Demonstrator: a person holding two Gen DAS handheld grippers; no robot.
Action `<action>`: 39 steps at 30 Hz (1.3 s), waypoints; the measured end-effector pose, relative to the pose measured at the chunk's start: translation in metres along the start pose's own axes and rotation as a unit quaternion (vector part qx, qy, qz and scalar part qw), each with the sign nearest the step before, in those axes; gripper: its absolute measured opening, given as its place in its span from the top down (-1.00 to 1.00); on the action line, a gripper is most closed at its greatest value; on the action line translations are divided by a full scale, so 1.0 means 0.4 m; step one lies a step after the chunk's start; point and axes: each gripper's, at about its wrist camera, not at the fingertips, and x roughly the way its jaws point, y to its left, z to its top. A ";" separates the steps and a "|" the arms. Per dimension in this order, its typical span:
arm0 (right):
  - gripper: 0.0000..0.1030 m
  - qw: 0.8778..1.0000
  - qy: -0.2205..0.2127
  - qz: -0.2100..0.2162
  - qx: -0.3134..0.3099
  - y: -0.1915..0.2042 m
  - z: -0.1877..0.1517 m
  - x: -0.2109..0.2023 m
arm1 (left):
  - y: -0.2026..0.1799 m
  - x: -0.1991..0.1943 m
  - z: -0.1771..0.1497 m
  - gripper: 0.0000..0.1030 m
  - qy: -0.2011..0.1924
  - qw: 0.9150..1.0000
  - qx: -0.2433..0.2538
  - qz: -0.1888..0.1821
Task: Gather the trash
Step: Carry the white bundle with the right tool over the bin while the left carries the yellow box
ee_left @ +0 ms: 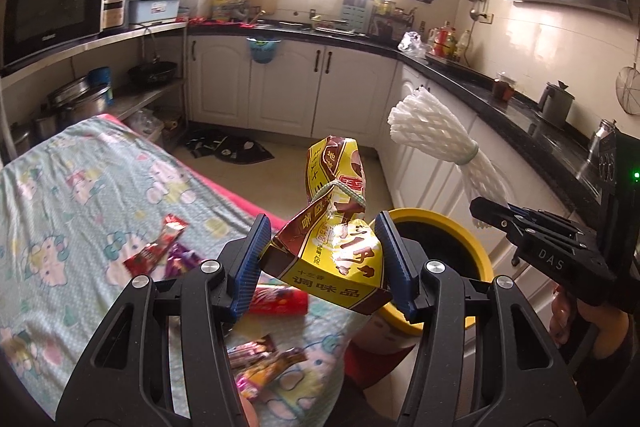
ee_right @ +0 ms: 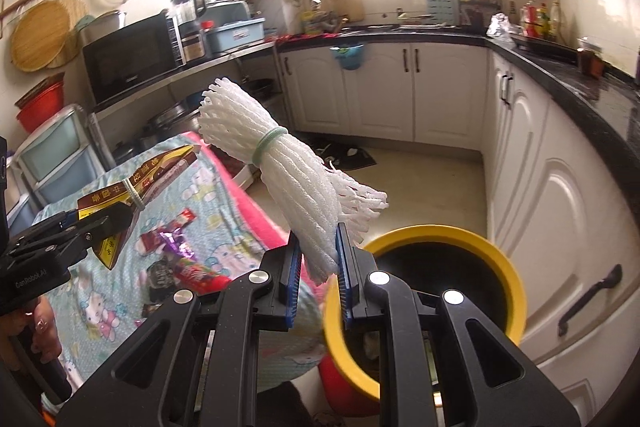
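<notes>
Beside the yellow-rimmed bin (ee_right: 432, 291), at the edge of the cloth-covered table (ee_left: 80, 187), both grippers carry trash: the left gripper (ee_left: 320, 263) is clamped at middling width on a crumpled yellow-and-brown packet (ee_left: 332, 239) tied with a pale band, and the right gripper (ee_right: 318, 259) is pinched narrow on a white foam-net bundle (ee_right: 276, 171), also banded. The packet hangs just short of the bin's near rim; the foam bundle sticks up and away from the bin's mouth, its gripped end just over the rim. To do the drop well, I judge each load should be brought fully over the dark opening before the fingers part, one hand at a time, since the two grippers are close together and could knock. The tall foam bundle may tip outward, so lowering it first would help. The bin stands between the table edge and the white cabinets (ee_right: 560, 211), leaving open floor only beyond it. More wrappers (ee_left: 160, 251) lie on the table near the bin.
</notes>
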 end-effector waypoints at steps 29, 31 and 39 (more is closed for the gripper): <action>0.69 0.990 -0.005 -0.122 0.077 -0.231 -0.055 -0.045 | -0.229 0.195 0.025 0.10 0.039 0.995 0.049 -0.081; 0.69 0.989 0.000 -0.122 0.086 -0.243 -0.060 -0.034 | -0.234 0.216 0.024 0.10 0.045 0.994 0.046 -0.085; 0.69 0.985 0.029 -0.130 0.106 -0.284 -0.096 0.010 | -0.254 0.288 0.008 0.10 0.069 0.993 0.048 -0.084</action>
